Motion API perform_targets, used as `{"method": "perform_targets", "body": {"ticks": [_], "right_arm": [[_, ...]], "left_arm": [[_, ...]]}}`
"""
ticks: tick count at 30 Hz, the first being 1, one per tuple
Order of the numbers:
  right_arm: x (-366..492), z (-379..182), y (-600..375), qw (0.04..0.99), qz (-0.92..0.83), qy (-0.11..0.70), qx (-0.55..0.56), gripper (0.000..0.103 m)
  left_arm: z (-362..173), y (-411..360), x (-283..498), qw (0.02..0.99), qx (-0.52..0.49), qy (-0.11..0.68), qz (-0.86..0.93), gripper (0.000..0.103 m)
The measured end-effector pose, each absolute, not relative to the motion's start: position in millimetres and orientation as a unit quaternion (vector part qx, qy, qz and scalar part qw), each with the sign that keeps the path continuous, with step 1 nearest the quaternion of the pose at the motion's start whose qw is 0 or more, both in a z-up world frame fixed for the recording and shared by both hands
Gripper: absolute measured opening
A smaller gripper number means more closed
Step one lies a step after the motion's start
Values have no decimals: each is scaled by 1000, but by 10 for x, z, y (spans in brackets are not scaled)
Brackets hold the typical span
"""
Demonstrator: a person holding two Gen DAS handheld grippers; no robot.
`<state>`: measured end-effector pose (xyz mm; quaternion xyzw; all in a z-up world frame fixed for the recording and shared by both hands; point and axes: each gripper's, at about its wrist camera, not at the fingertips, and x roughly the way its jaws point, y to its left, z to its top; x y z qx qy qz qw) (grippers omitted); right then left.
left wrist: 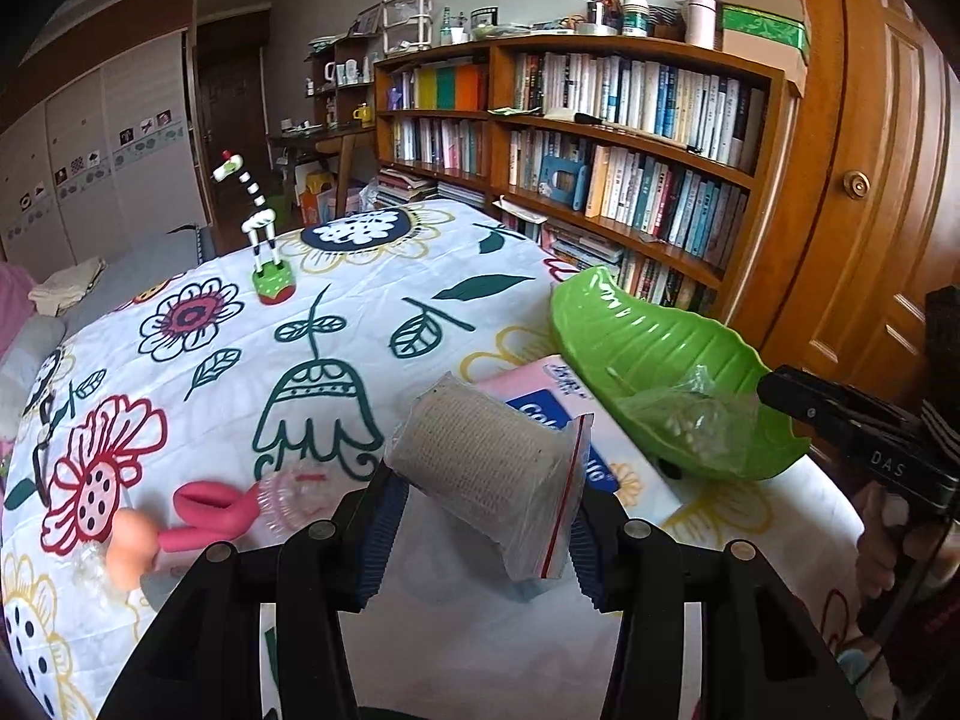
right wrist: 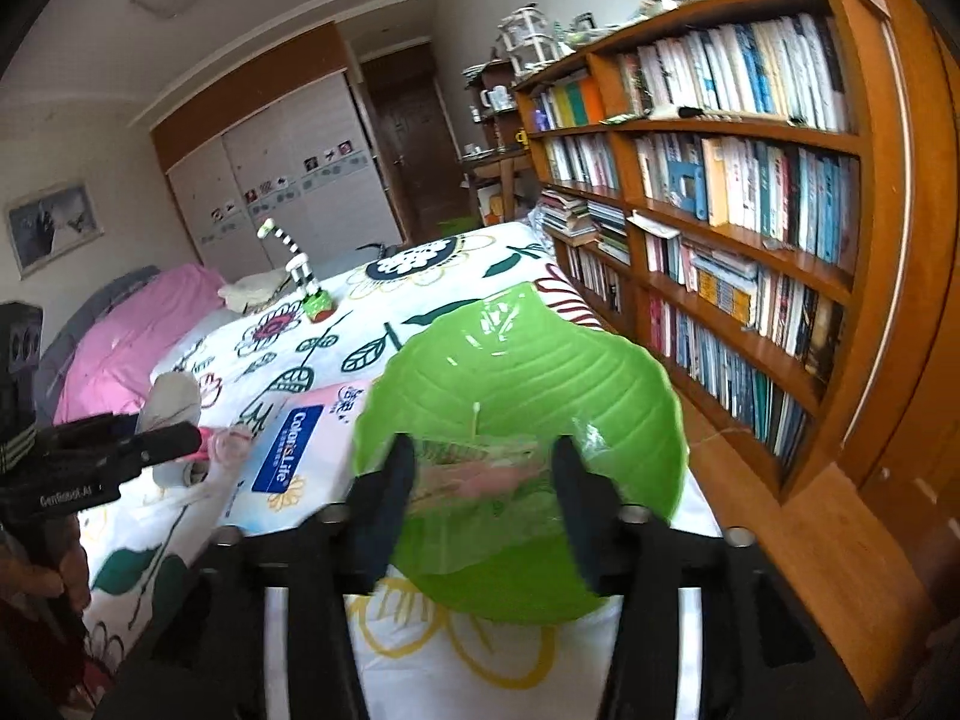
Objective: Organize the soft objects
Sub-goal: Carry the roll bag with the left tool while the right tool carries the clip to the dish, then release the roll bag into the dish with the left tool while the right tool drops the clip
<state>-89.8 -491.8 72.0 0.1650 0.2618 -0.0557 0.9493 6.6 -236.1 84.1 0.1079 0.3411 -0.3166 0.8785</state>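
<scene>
The left gripper [left wrist: 480, 516] squeezes a beige cloth roll in a clear bag [left wrist: 489, 468]; the right gripper [right wrist: 483, 501] is apart over the green leaf-shaped plastic bowl [right wrist: 528, 360]

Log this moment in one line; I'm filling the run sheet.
left gripper: shut on bagged beige gauze roll | right gripper: open over green leaf-shaped plastic bowl | clear plastic bag: in bowl

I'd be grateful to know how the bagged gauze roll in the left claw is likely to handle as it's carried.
The bagged gauze roll looks soft and probably light: woven fabric in a thin bag. The glossy plastic may slip between the left claw fingers. Its loose zip end hangs below the grip, so it will likely flop and could snag.
</scene>
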Motion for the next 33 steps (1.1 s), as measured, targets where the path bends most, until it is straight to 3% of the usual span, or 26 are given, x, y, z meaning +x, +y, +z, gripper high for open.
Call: {"method": "perform_targets", "body": {"ticks": [29, 31, 32, 33], "right_arm": [[-1173, 721, -5237, 946, -107, 236, 197, 52], [-1180, 715, -5244, 945, -107, 236, 198, 52], [-1180, 713, -5246, 945, -108, 237, 198, 52], [-1181, 711, -5244, 945, -108, 237, 199, 52]], "left_arm": [[799, -3421, 42, 837, 125, 346, -405, 54], [780, -3485, 51, 834, 126, 347, -409, 58], [773, -3518, 58, 833, 127, 348, -412, 72], [768, -3551, 64, 831, 127, 348, -415, 93]]}}
